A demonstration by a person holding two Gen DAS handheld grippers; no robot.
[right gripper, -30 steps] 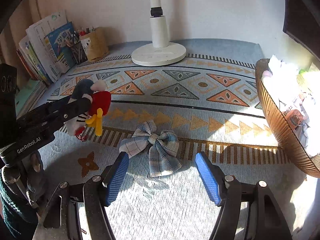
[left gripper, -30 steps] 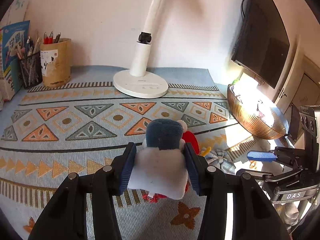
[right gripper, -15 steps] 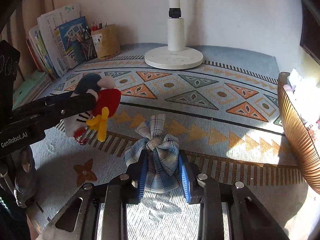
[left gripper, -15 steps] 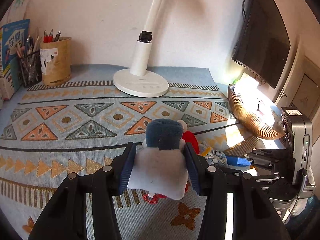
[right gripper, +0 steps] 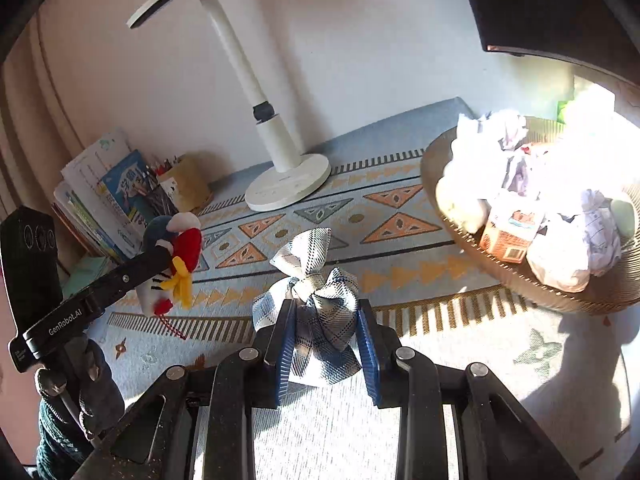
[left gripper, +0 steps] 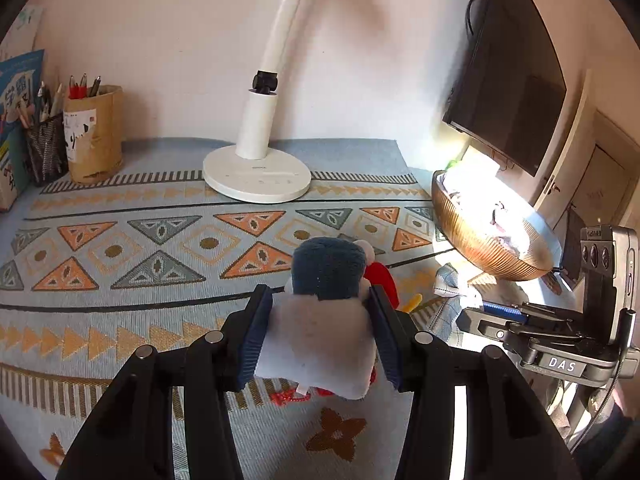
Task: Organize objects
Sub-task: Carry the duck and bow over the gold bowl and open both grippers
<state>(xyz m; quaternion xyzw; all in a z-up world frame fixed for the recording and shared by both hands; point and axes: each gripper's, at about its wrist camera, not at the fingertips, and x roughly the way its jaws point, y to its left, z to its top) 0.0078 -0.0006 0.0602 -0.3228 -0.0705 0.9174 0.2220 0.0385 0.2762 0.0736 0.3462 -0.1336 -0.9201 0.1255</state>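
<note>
A: Where did things stand on the desk (left gripper: 120, 184)?

B: Each gripper held one soft thing above the patterned cloth. The left gripper (left gripper: 320, 338) had its fingers (left gripper: 252, 336) clamped on a plush toy (left gripper: 320, 320) with a dark blue head, white body and red trim. In the right wrist view the right gripper (right gripper: 324, 354) had its fingers (right gripper: 285, 354) squeezed on a plaid bow (right gripper: 316, 316), lifted clear of the cloth.

A: Which step did that look like?

B: Both pickups seemed done, and the carry seemed to be in hand. A brown bowl (right gripper: 520, 280) sat at the right edge, already holding crumpled paper and a small carton, with the bow near its rim.

A: What would the next move have needed?

B: Probably bringing the bow over the rim before letting go, high enough to clear the pile. The toy was farther off and would likely have to follow, if the bowl was its place too.

A: Any writing?

B: "GenRobot.AI" ran along the left gripper's side in the right view, and "DAS" showed on the right gripper in the left view. A book by the pen cup (left gripper: 94, 134) bore characters too small to read.
</note>
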